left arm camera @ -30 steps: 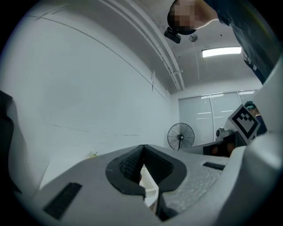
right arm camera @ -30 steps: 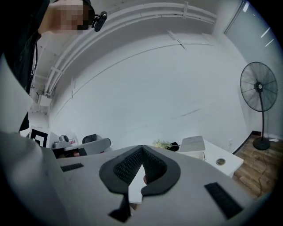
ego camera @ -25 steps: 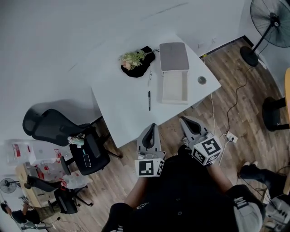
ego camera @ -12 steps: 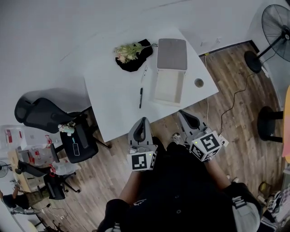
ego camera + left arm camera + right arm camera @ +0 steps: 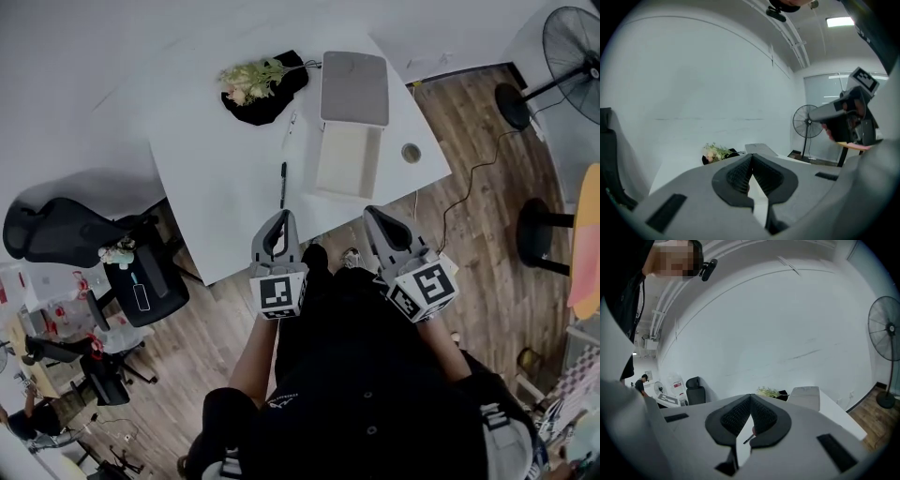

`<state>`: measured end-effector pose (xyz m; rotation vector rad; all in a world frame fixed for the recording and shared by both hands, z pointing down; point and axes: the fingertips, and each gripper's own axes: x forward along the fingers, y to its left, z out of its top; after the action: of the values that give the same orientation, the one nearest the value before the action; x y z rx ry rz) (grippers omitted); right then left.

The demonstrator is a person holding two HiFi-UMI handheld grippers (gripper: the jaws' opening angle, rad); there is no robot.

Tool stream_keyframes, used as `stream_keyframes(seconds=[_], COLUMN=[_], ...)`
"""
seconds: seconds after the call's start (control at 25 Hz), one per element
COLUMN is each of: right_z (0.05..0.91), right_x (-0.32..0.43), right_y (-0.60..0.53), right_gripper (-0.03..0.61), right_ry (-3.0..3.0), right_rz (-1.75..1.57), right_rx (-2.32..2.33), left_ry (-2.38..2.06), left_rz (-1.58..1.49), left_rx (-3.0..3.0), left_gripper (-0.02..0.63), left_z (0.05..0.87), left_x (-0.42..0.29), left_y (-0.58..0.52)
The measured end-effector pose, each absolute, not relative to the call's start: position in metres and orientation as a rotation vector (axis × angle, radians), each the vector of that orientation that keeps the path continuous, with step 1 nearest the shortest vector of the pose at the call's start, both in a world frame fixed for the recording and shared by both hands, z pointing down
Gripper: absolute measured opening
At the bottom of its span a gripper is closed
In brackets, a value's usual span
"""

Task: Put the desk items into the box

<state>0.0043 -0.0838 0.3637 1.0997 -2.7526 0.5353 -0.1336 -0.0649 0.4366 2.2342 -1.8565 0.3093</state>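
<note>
Left gripper and right gripper hang short of the surface, fingers closed, empty; the thin pen could skid from a flat pinch and miss the box.

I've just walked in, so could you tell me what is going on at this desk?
A person stands at the white desk holding the left hand-held gripper and the right hand-held gripper, both shut and empty. Nothing is packed yet: the open box is empty, and the black pen, flowers and a small round item lie on the desk.
</note>
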Motion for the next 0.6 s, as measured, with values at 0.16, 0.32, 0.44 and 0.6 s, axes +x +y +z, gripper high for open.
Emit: stream_keyframes(seconds=[0.16,0.32,0.44,0.6], right_z=[0.367,0.376,0.385,0.392], right_x=[-0.020,-0.034,-0.044,-0.049], right_y=[-0.103,-0.110,-0.117,-0.125], right_gripper=[-0.002,-0.002,-0.002,-0.002], right_ry=[-2.729,-2.684,-2.652,-2.610], right_rz=[0.515,0.536,0.546,0.558], right_rx=[1.105,1.139,1.159,1.197], left_ry=[-1.792,-1.709,-1.645,-1.585], left_rz=[0.428,0.501,0.557,0.621], left_rx=[2.220,2.195,2.189,2.166], left_gripper=[0.008,0.008,0.008,0.008], left_z=[0.483,0.523,0.551,0.586], left_x=[-0.150,-0.157,-0.161,-0.165], left_y=[-0.090,-0.096,-0.103,-0.116])
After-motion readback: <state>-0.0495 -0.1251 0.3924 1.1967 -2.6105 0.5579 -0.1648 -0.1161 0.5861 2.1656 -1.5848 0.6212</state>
